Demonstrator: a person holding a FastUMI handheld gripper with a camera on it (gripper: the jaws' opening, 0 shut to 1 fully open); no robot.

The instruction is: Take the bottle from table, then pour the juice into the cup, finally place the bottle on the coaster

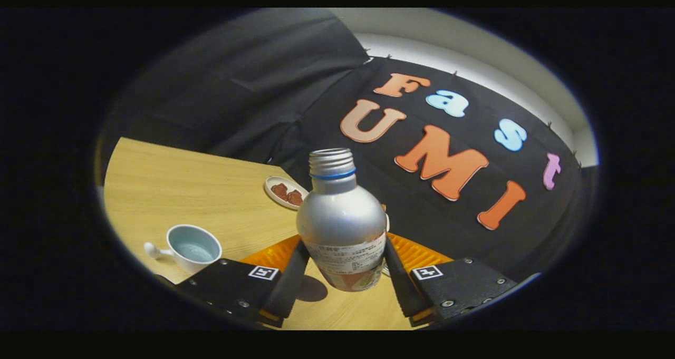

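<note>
Gripper (345, 274) fingers pinch the bottle (341, 227) low on its labelled body, one each side. Bottle lifted off the table (158, 185), shadow under its base; cap off, neck tilted. Cup (193, 248) sits just left of the fingers, handle outward. Beyond, a small dish (285, 192) near the table's far edge. Risk: the low grip lets the smooth body pivot or slip when tipped, so juice could miss the cup.
</note>
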